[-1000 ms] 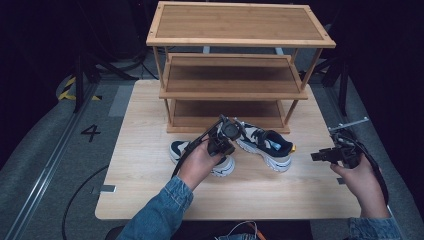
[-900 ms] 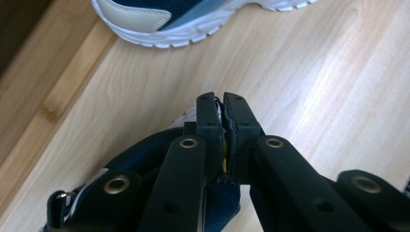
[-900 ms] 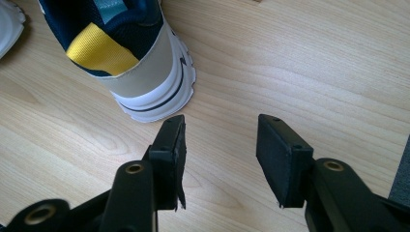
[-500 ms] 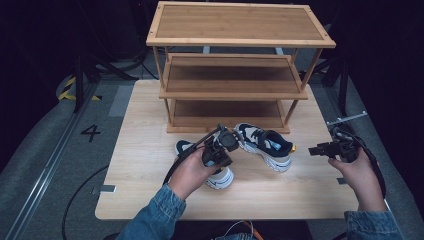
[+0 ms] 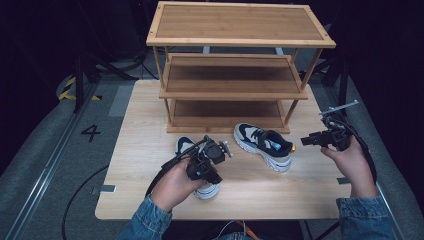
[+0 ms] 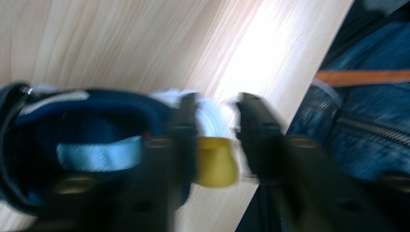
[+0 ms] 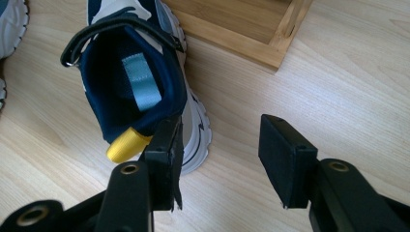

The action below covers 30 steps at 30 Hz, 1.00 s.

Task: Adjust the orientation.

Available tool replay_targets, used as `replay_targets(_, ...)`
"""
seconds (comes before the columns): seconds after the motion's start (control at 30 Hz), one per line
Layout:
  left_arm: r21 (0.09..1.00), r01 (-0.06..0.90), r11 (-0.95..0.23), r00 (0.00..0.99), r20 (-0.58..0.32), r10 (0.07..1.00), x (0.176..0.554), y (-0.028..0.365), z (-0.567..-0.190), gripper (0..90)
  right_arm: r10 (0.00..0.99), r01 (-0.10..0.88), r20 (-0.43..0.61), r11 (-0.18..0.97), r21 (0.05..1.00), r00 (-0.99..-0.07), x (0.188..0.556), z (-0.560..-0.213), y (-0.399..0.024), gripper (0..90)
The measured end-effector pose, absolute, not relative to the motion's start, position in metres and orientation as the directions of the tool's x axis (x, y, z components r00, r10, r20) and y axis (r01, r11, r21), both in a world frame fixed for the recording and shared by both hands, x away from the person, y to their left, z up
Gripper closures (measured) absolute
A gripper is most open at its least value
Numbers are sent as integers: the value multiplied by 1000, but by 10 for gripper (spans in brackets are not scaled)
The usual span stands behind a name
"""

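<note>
Opening just now, the left gripper (image 5: 212, 162) jaws straddle one shoe's (image 5: 192, 146) heel; right gripper (image 5: 311, 141) jaws gape, empty, beside the other shoe (image 5: 262, 145).

The person wears blue denim sleeves (image 5: 150, 220), seen at the wrists in the high view. In the left gripper view, more blue denim with a metal zipper (image 6: 372, 128) shows at 3 o'clock. The left gripper (image 5: 209, 159) is black, with a small silver part at its 2 o'clock side and a black cable (image 5: 167, 167) going toward 8 o'clock. The right gripper (image 7: 220, 154) has two black jaws with flat, finely ribbed rectangular pads (image 7: 285, 154) and round brass-coloured screw holes (image 7: 129, 168). In the high view a thin grey rod (image 5: 340, 107) stands at its 12 o'clock side, and a black cable (image 5: 367, 155) loops at 4 o'clock.
</note>
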<state>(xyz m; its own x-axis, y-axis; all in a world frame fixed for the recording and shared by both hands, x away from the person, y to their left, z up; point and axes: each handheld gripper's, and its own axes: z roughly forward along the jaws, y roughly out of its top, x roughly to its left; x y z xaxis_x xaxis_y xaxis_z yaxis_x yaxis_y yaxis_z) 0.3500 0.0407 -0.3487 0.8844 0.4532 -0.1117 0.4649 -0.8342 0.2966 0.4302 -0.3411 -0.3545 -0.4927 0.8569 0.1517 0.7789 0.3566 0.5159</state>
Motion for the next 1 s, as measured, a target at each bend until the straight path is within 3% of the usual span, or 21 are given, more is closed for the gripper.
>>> replay_targets(0.03,313,466,-827,880,-66,471,348,42,-345,502,857,779,152,355,517,-492,431,-355,-341,516)
replay_targets(0.07,315,475,-822,873,-48,486,348,44,-343,470,855,778,152,358,516,-495,432,-355,-340,516)
replay_targets(0.3,248,591,-768,806,-149,572,360,58,-353,468,854,781,153,363,508,-497,433,-357,-338,510)
replay_targets(0.5,183,624,-760,780,-200,592,367,57,-371,469,855,783,156,360,507,-494,433,-358,-339,507)
replay_targets(0.73,120,622,-773,777,-217,591,373,51,-394,547,855,784,157,361,505,-494,432,-359,-340,504)
replay_targets(0.8,138,605,-784,789,-238,567,373,51,-395,635,854,783,155,365,504,-497,432,-360,-340,504)
replay_targets(1.0,143,581,-802,812,-179,556,371,47,-388,704,858,790,159,357,498,-488,429,-362,-343,502)
